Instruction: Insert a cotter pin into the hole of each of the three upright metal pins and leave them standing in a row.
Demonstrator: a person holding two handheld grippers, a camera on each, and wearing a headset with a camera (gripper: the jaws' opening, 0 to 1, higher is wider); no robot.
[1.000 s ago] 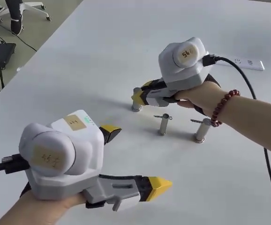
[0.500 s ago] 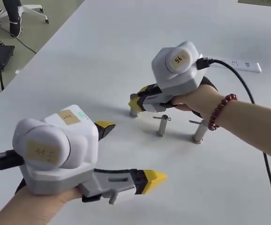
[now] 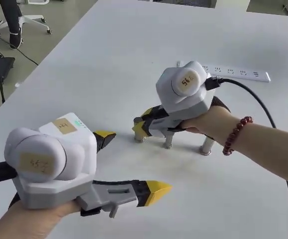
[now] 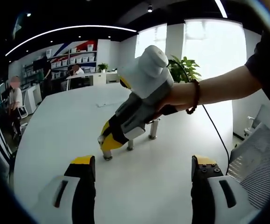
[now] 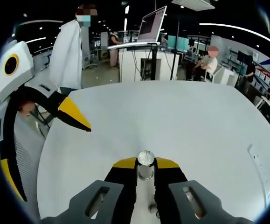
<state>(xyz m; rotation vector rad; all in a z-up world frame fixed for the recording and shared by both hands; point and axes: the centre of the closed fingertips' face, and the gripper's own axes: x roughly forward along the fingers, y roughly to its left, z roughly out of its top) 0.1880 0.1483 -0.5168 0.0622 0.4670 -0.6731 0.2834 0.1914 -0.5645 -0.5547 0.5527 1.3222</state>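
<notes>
Three short upright metal pins stand in a row on the white table (image 3: 109, 59). My right gripper (image 3: 140, 128) is shut on the leftmost pin (image 3: 140, 138); in the right gripper view its yellow-tipped jaws clasp that pin (image 5: 146, 161) just under the round top. The middle pin (image 3: 168, 142) and the right pin (image 3: 207, 146) stand partly behind the hand. My left gripper (image 3: 133, 162) hovers open and holds nothing, nearer to me. In the left gripper view, the left gripper (image 4: 144, 163) faces the leftmost pin (image 4: 107, 154).
A white power strip (image 3: 233, 73) lies at the back of the table, and a black cable (image 3: 263, 107) runs from the right gripper. The table's left edge drops to the floor with a chair base (image 3: 29, 20). People and desks stand beyond the far edge.
The right gripper has come down and slightly left along the leftmost pin and now grips it. The left gripper stays open in about the same place. The head view has shifted.
</notes>
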